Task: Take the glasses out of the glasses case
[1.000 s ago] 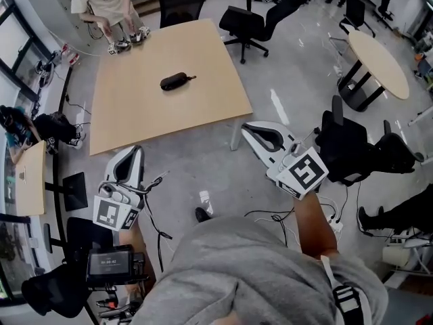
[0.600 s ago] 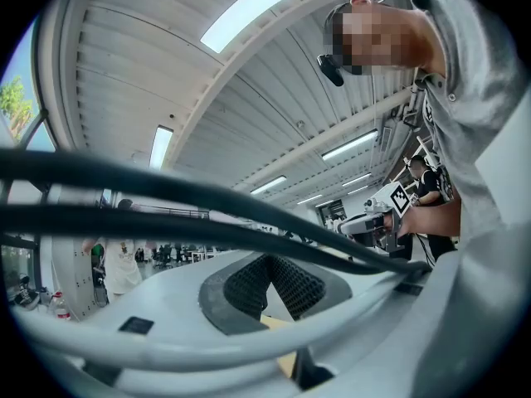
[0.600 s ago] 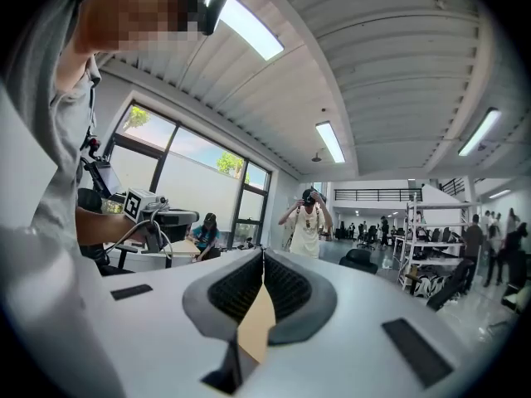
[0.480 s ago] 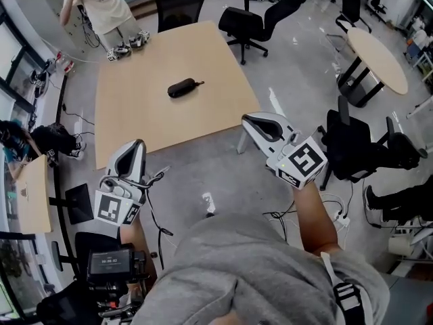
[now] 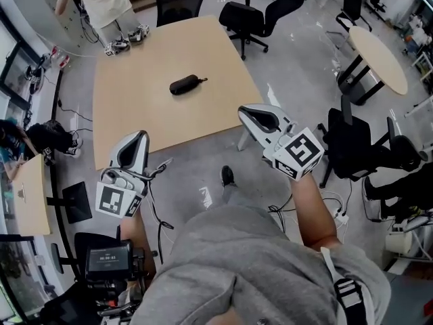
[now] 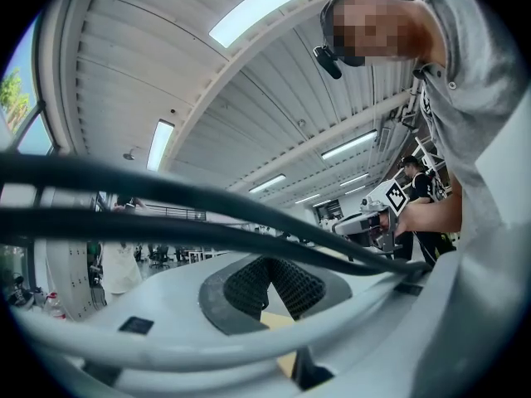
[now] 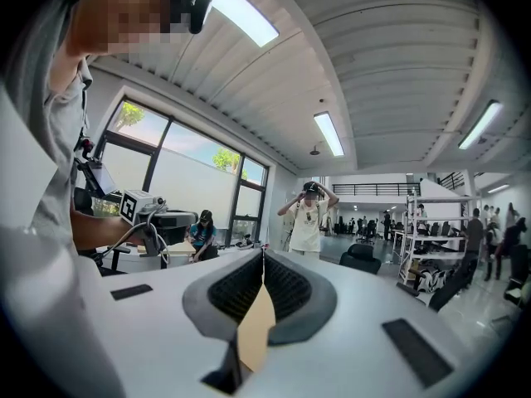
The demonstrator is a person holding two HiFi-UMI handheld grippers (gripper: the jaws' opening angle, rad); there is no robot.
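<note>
The black glasses case (image 5: 184,84) lies zipped shut near the middle of the tan wooden table (image 5: 135,59), with a short strap at its right end. My left gripper (image 5: 134,137) is held in the air off the table's near edge, jaws shut on nothing. My right gripper (image 5: 246,113) hovers by the table's near right corner, also shut and empty. In the left gripper view the black pads (image 6: 286,284) meet, and the right gripper (image 6: 373,220) shows beyond them. The right gripper view shows its pads (image 7: 286,284) pressed together. The case appears in neither gripper view.
Black office chairs (image 5: 252,20) stand at the table's far side and another chair (image 5: 352,147) to my right. A round table (image 5: 379,58) is at the far right. A person (image 5: 101,2) stands at the far left corner. Cables (image 5: 155,202) trail on the floor.
Both grippers have moved forward towards the table's near edge while staying shut. The table and case sit nearer in the head view, and my foot has come into sight on the floor.
</note>
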